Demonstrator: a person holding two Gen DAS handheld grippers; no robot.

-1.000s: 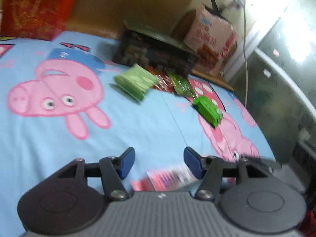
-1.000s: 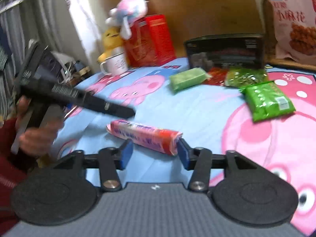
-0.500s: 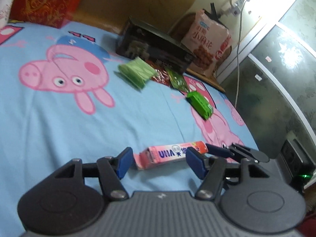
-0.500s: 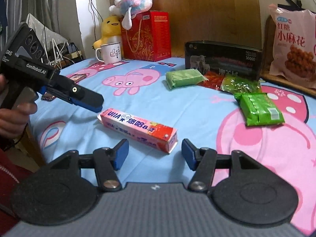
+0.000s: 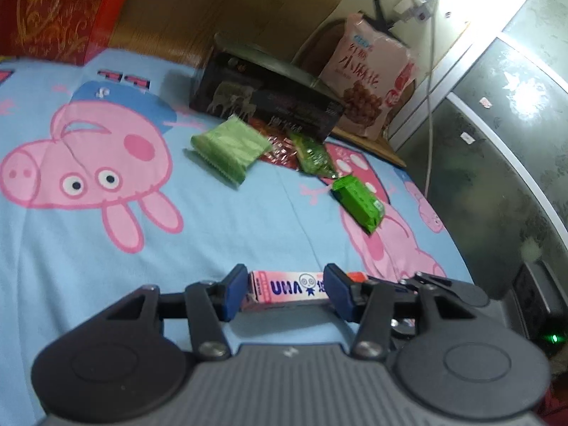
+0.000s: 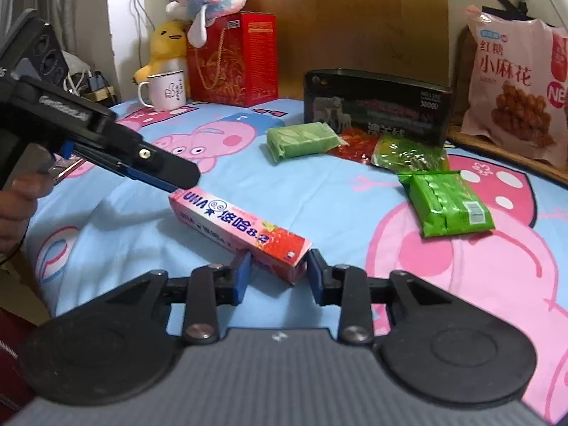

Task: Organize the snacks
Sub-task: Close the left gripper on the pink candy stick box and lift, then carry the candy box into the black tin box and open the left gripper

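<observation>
Pink candy box (image 6: 238, 228) lies flat on the bed's cartoon sheet (image 6: 340, 209), each end between one of your closing claws, right claw (image 6: 278, 272) nearly pinching, left claw (image 5: 285, 290) not yet pressing, green snack packs (image 6: 449, 203) beyond.

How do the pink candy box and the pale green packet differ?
The pink candy box is a long, thin carton with printed lettering; the pale green packet is a shorter, plump soft wrapper. The box lies near both grippers, its ends between their closing jaws; the packet lies farther back, by the black box, untouched. Both lie flat on the cartoon-pig cloth.
</observation>
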